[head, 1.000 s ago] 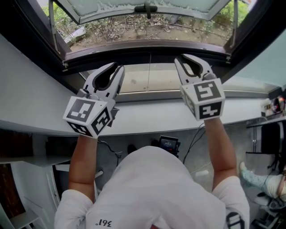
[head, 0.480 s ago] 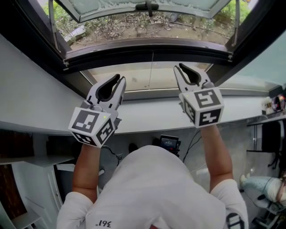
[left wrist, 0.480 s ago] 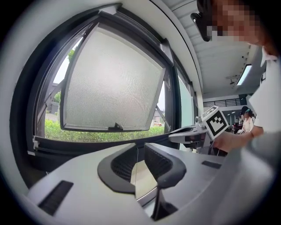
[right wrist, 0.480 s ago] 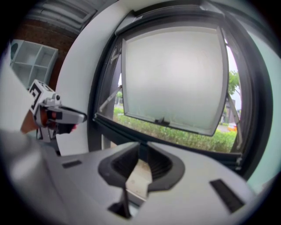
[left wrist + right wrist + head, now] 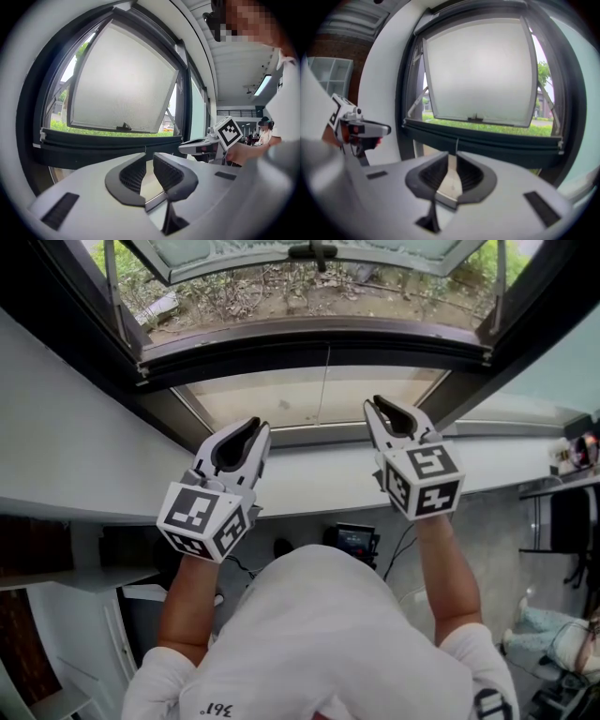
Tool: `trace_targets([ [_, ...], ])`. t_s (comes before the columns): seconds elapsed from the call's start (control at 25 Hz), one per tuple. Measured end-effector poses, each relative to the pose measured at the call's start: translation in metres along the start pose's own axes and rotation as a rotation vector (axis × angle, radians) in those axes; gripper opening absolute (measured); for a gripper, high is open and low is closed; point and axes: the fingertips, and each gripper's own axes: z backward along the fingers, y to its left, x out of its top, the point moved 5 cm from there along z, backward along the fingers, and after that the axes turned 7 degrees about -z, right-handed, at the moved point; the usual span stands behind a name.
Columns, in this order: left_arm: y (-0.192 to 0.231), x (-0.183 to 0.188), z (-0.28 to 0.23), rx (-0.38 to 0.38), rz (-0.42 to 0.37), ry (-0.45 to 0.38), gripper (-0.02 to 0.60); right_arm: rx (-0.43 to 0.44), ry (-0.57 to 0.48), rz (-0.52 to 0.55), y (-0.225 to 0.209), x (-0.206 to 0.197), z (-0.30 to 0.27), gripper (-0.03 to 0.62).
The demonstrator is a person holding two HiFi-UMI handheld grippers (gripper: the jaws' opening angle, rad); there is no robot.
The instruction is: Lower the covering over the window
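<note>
The window's frosted sash [image 5: 300, 254] stands swung outward at the top of the head view. Below it runs a dark bar [image 5: 319, 338], and a thin cord [image 5: 325, 381] hangs from its middle; whether the bar is the covering's rail or frame I cannot tell. My left gripper [image 5: 255, 427] and right gripper [image 5: 375, 409] hover over the white sill, pointing at the window, left and right of the cord. Their jaws have just been closing and now stand a narrow gap apart with nothing between them [image 5: 149, 157] [image 5: 452, 154]. Neither touches the cord or bar.
A white sill [image 5: 309, 474] curves under both grippers, with white wall [image 5: 66, 427] to the left. Dark frame posts [image 5: 525, 306] flank the opening. A small screen device [image 5: 354, 540] lies on the floor below. Another person's legs [image 5: 553, 634] show at the lower right.
Both grippers have sunk toward the sill, away from the dark bar. Their jaws look slightly narrower than before.
</note>
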Motion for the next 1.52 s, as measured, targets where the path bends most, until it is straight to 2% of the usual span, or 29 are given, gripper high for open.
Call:
trace_targets([
  [0.36, 0.008, -0.024, 0.016, -0.03, 0.022, 0.04, 0.057, -0.026, 0.023, -0.063, 0.019, -0.024, -0.001, 0.064],
  [1.08, 0.011, -0.053, 0.051, -0.098, 0.044, 0.082, 0.051, -0.08, 0.035, -0.113, 0.057, -0.056, 0.008, 0.058],
  [1.52, 0.0, -0.055, 0.06, -0.078, 0.045, 0.089, 0.051, -0.048, 0.047, -0.078, 0.061, -0.058, 0.008, 0.046],
])
